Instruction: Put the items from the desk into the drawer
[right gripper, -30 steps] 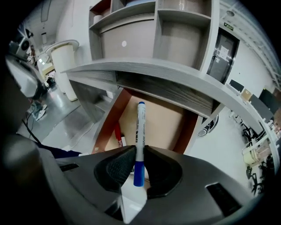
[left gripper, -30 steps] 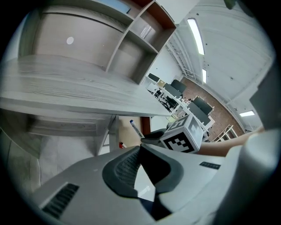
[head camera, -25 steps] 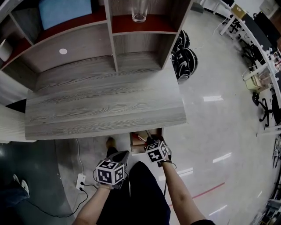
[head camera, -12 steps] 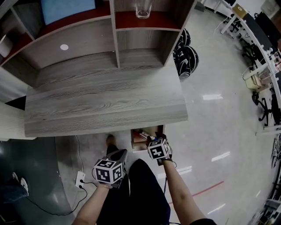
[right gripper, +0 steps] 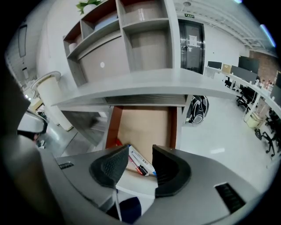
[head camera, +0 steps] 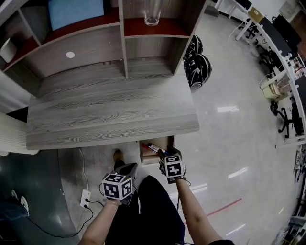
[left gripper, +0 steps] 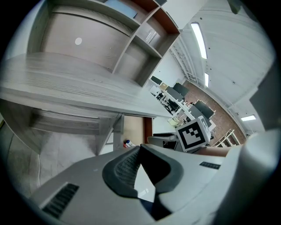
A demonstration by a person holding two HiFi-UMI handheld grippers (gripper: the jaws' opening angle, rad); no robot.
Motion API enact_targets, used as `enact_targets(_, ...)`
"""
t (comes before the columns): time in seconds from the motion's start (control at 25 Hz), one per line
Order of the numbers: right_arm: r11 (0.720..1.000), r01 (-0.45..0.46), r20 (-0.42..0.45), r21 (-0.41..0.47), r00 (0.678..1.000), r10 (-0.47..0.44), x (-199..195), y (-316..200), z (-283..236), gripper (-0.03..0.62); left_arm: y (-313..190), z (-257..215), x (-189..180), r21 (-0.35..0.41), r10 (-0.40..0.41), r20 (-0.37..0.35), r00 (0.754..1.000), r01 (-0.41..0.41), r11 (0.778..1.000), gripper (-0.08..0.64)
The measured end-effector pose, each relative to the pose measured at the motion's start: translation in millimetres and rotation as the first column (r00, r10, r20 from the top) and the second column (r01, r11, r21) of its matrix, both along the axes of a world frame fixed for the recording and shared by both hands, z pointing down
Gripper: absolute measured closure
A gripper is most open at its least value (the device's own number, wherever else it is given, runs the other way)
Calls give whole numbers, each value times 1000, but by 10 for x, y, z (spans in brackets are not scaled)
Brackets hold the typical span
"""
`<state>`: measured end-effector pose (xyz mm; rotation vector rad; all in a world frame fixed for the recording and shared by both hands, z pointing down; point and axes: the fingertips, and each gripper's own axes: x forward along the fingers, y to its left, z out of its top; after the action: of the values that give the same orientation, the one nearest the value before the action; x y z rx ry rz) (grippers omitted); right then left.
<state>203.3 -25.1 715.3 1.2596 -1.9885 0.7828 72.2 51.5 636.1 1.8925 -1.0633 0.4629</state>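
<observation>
The grey wooden desk [head camera: 110, 115] has a bare top. Under its right end a drawer [head camera: 165, 141] stands pulled out, with a brown floor [right gripper: 145, 125] and a white front panel [right gripper: 134, 183]. Red and blue markers [head camera: 154, 147] lie inside it, near the front [right gripper: 139, 161]. My right gripper [head camera: 166, 155] hovers over the drawer's front edge, jaws open [right gripper: 134, 165], with the markers visible through the gap. My left gripper [head camera: 128, 170] hangs lower left over the person's lap, tips together [left gripper: 140, 149] and nothing in them. The left gripper view also catches the markers [left gripper: 127, 143].
Shelves rise behind the desk, holding a clear glass [head camera: 152, 12] and a blue panel [head camera: 76, 12]. Black bags or helmets [head camera: 197, 67] lie on the floor right of the desk. A power strip [head camera: 86, 197] and cable sit under the desk's left side. Office chairs [head camera: 287, 115] stand far right.
The head view has shifted slightly, so the markers in the drawer show more clearly. Both grippers have stayed almost where they were.
</observation>
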Motion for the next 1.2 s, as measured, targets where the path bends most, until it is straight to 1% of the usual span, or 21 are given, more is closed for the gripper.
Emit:
enact_targets(0.12, 999, -32, 46, 34, 998, 30, 31, 30, -158, 433, 5, -49, 75, 16, 10, -9, 1000, -10, 1000, 541)
enact_targets(0.24, 996, -56, 70, 66, 996, 51, 95, 86, -307, 434, 23, -94, 143, 28, 14, -14, 1000, -13, 1000, 541)
enact_targets(0.44, 988, -94, 117, 123, 990, 80, 201, 196, -570, 446, 50, -196, 215, 40, 0, -39, 999, 2, 999, 541)
enact_targets(0.48, 985, -102, 120, 136, 989, 86, 235, 224, -627, 453, 44, -226, 241, 48, 2, -41, 999, 0, 999, 541)
enact_targets(0.56, 981, -118, 117, 153, 988, 101, 316, 307, -735, 497, 34, -300, 304, 70, 13, -39, 999, -10, 997, 541)
enact_targets(0.6, 979, -125, 122, 160, 987, 106, 351, 354, -794, 510, 31, -345, 342, 82, 20, -41, 999, -16, 996, 541)
enact_targets(0.68, 975, -136, 144, 177, 983, 111, 409, 435, -933, 530, 26, -448, 437, 103, 36, -57, 998, -30, 994, 541)
enact_targets(0.76, 971, -143, 167, 192, 980, 111, 452, 517, -1073, 577, 33, -565, 542, 120, 58, -79, 995, -49, 992, 541)
enact_targets(0.88, 963, -143, 212, 227, 973, 95, 468, 625, -1339, 578, 50, -744, 685, 155, 91, -97, 991, -75, 985, 541)
enact_targets(0.96, 954, -165, 251, 249, 963, 101, 481, 696, -1547, 578, 80, -858, 782, 178, 117, -102, 988, -98, 979, 541)
enact_targets(1.04, 938, -209, 305, 276, 945, 121, 493, 745, -1805, 578, 116, -971, 888, 200, 157, -105, 982, -133, 971, 541)
enact_targets(1.2, 887, -294, 390, 356, 909, 145, 534, 861, -2410, 578, 198, -1215, 1122, 259, 245, -101, 964, -212, 942, 541)
